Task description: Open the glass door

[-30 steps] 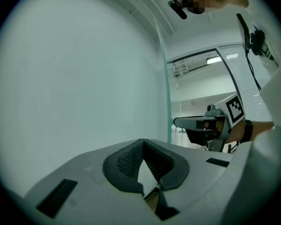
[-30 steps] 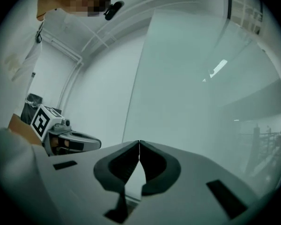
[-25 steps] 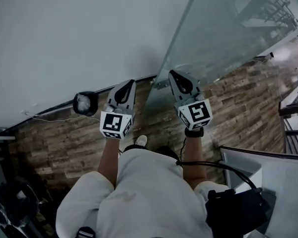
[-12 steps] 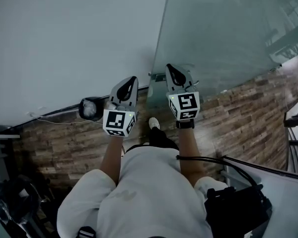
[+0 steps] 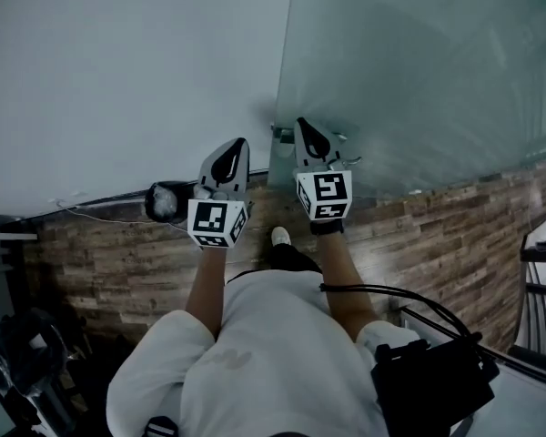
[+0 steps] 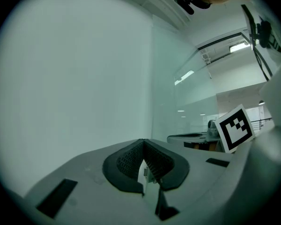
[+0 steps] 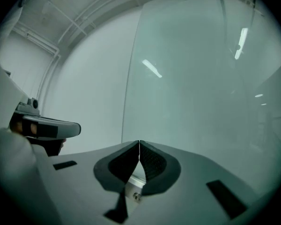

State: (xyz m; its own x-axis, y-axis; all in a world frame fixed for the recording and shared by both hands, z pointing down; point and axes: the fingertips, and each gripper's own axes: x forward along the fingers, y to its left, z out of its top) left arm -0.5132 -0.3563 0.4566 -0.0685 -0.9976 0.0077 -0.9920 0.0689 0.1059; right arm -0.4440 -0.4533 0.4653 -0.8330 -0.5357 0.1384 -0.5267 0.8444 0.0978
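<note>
The glass door (image 5: 419, 71) fills the upper right of the head view, and its left edge meets the white wall (image 5: 118, 71). A metal fitting (image 5: 280, 138) sits at the door's bottom corner. My left gripper (image 5: 240, 143) is shut and empty, pointing level at the wall just left of the glass edge. My right gripper (image 5: 300, 123) is also shut and empty, its tip close in front of the glass near that edge. In the left gripper view the shut jaws (image 6: 142, 141) face the wall. In the right gripper view the shut jaws (image 7: 139, 142) face the glass door (image 7: 201, 88).
A black round object (image 5: 166, 200) lies on the wooden floor (image 5: 437, 226) by the wall, left of my left gripper. A black bag (image 5: 432, 385) hangs at my right side with a cable. Dark equipment (image 5: 23, 358) stands at the lower left.
Both grippers have moved forward with the person toward the glass edge. The door now fills more of the head view, and the jaws stay shut.
</note>
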